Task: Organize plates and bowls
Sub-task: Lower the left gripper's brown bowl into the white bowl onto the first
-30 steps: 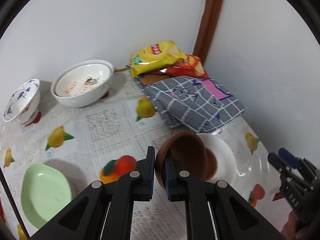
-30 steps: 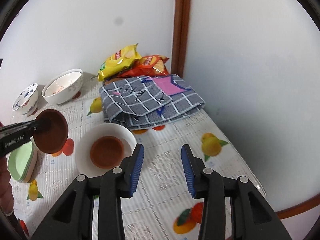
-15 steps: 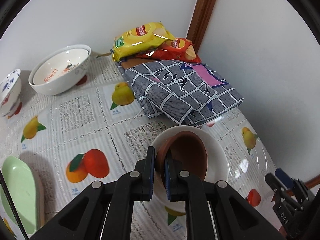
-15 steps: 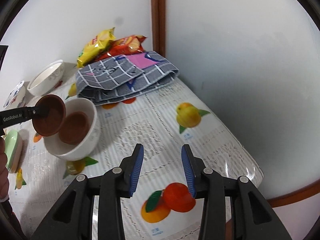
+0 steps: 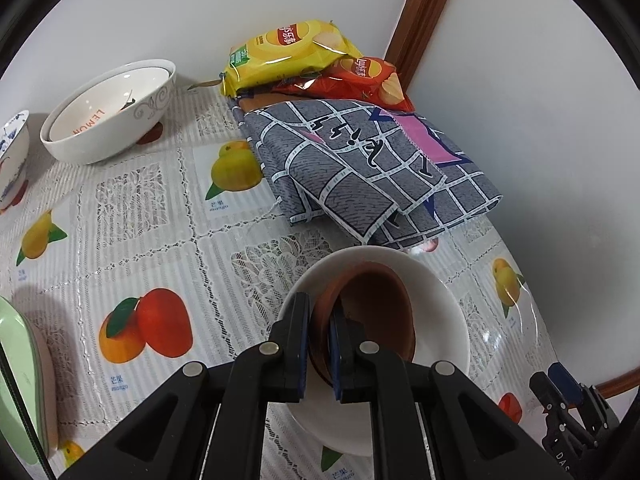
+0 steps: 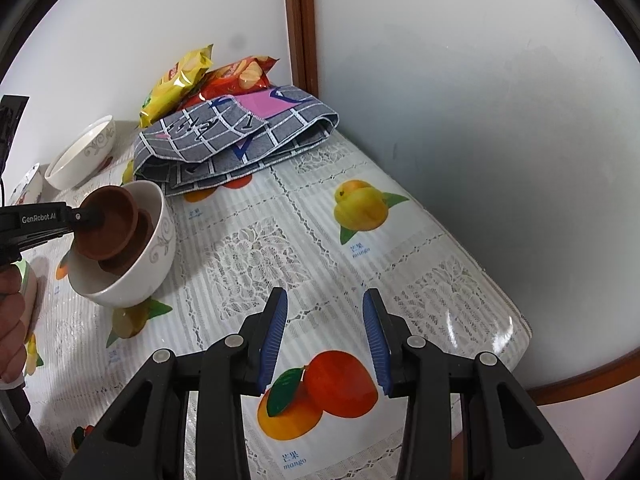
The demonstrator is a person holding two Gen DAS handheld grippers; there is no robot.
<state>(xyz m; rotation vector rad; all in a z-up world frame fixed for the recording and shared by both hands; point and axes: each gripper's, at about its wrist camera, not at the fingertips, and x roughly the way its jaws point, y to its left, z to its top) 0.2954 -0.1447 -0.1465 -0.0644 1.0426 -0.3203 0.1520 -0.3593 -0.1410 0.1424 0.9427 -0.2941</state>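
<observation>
Two brown saucers are in play: one sits flat in the bottom of the white bowl [image 6: 132, 276], and a second brown saucer [image 6: 107, 224] is pinched by its rim in the left gripper [image 5: 319, 344], tilted steeply and partly down inside that bowl. The jaws are closed tight on the near edge, one pad inside the dish and one outside. The right gripper [image 6: 325, 338] hangs over the fruit-print tablecloth [image 6: 400, 264] with its jaws spread wide and nothing between them.

My guess is that the saucer is light, stiff and brittle, like unglazed clay or hard plastic; the matte surface should not slip much. The rim is the sensible hold, since the dish is shallow and thin-walled. Dropped from a tilt it could chip, or knock the one beneath.

It looks plain reddish-brown, round, with a low flared wall and no pattern. The bowl holding it is glossy white with a grey scroll motif on its outside, standing just in front of the folded checked cloth [image 5: 360, 176].
</observation>
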